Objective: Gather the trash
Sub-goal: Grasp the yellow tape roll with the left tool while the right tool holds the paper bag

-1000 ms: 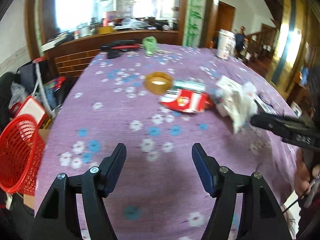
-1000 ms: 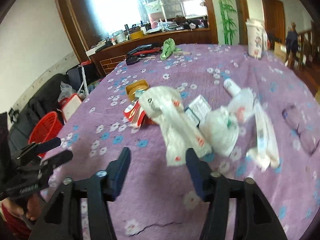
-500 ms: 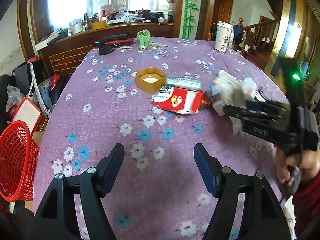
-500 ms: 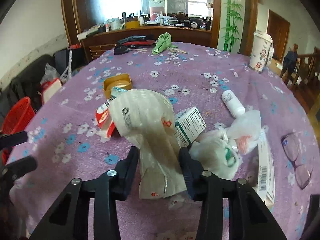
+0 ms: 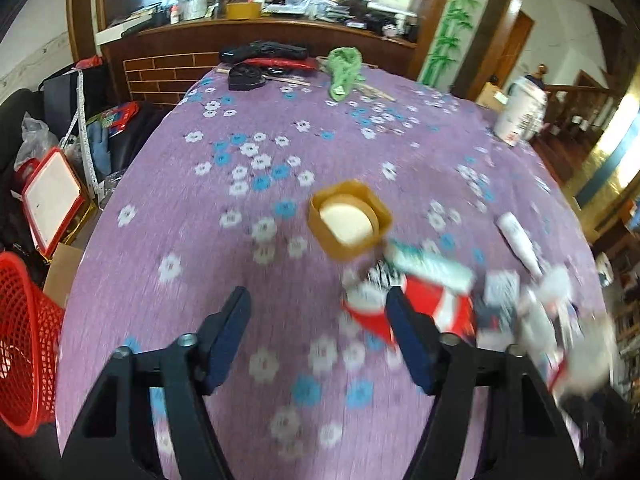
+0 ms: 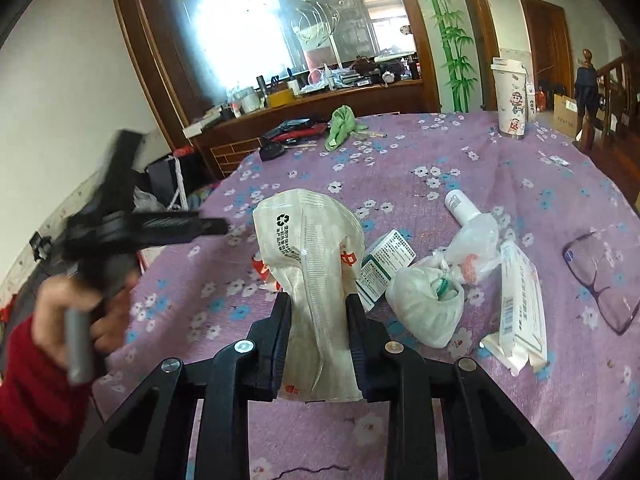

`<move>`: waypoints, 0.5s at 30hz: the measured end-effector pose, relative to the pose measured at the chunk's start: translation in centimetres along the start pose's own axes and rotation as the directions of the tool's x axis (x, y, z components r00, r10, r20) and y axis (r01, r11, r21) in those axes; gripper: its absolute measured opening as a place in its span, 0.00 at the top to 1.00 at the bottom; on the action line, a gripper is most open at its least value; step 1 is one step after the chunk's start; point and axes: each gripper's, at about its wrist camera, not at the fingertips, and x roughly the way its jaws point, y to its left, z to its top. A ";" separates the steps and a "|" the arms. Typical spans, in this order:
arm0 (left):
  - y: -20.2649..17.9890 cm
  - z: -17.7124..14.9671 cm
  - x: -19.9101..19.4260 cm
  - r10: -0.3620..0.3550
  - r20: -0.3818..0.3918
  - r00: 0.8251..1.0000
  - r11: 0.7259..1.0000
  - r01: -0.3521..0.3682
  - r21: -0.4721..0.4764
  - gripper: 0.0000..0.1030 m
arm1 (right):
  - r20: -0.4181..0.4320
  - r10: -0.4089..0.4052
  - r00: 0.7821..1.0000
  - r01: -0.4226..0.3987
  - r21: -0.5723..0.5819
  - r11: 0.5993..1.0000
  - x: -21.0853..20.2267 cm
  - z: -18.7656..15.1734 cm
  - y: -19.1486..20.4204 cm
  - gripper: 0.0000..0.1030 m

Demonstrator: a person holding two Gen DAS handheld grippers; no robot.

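Note:
My right gripper is shut on a crumpled white plastic wrapper and holds it upright above the purple flowered table. My left gripper is open and empty, low over the table, with a red and white packet at its right finger and a yellow tub just beyond. It also shows at the left of the right wrist view. A red mesh basket stands off the table's left edge. More trash lies right: a tied white bag, a small box, a white bottle.
A long white packet and glasses lie at the right. A tall paper cup, a green cloth and black items sit at the far side. Clutter and a red-framed box lie on the floor at the left.
My right gripper has closed on the white wrapper and lifted it. My left gripper has moved forward and right toward the red packet and the yellow tub.

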 end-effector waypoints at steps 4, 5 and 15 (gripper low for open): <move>-0.2 2.4 3.9 0.046 -0.053 0.998 0.999 -0.048 -0.022 0.61 | -0.004 0.013 1.000 -0.013 0.020 1.000 -0.4 -0.5 -0.6 0.72; -0.2 2.8 4.7 0.049 -0.065 0.997 0.998 -0.051 -0.025 0.62 | -0.006 0.019 1.000 -0.019 0.025 1.000 -0.4 -0.5 -0.7 0.72; -0.9 4.7 9.5 0.068 -0.126 0.990 0.998 -0.070 -0.008 0.88 | -0.001 0.035 0.999 -0.035 0.066 0.997 -0.6 -0.8 -1.9 0.72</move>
